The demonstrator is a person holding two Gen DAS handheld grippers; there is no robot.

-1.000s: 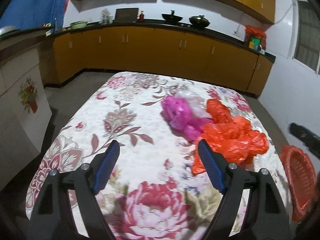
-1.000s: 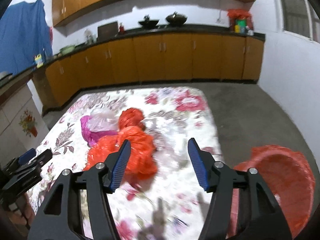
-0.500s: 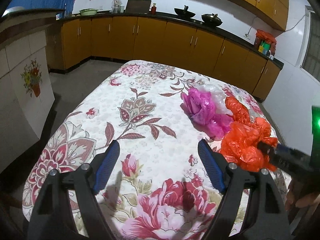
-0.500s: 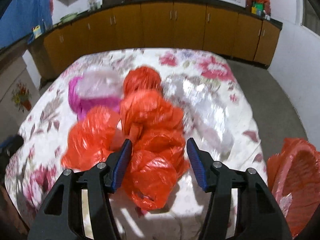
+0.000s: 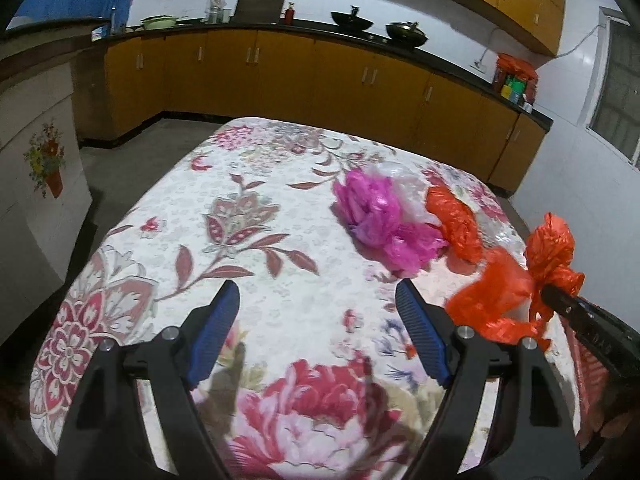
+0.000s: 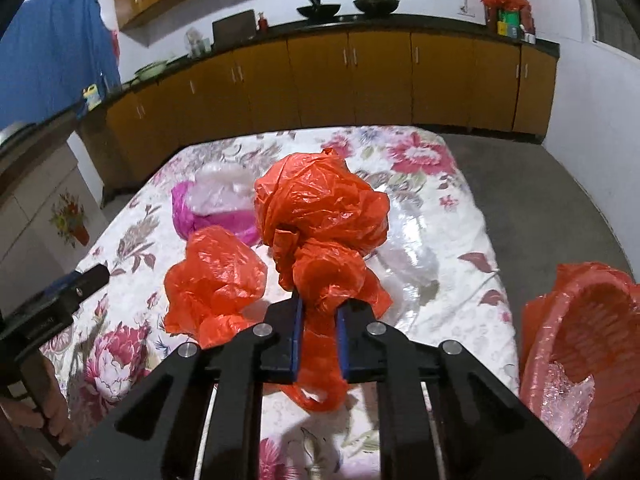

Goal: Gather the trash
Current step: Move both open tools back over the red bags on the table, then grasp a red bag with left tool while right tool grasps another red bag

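Two grippers are working the floral table: the left gripper is hovering with jaws apart and empty, while the right gripper is closing on an orange bag. Next, I judge, comes carrying it to the red basket just beside the table.

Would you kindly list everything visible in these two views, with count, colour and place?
Table: one, floral cloth, centre.
Orange bags: three; one gripped, two on the table.
Pink bag: one, mid-table.
Clear bags: at least two, beside the pink and orange ones.
Basket: one, red, off the table's right edge, clear plastic inside.
Cabinets: orange-brown, far wall.
Woks: two, black, on the counter.
Left gripper: open, empty, over the table.
Right gripper: closing on the gripped orange bag.
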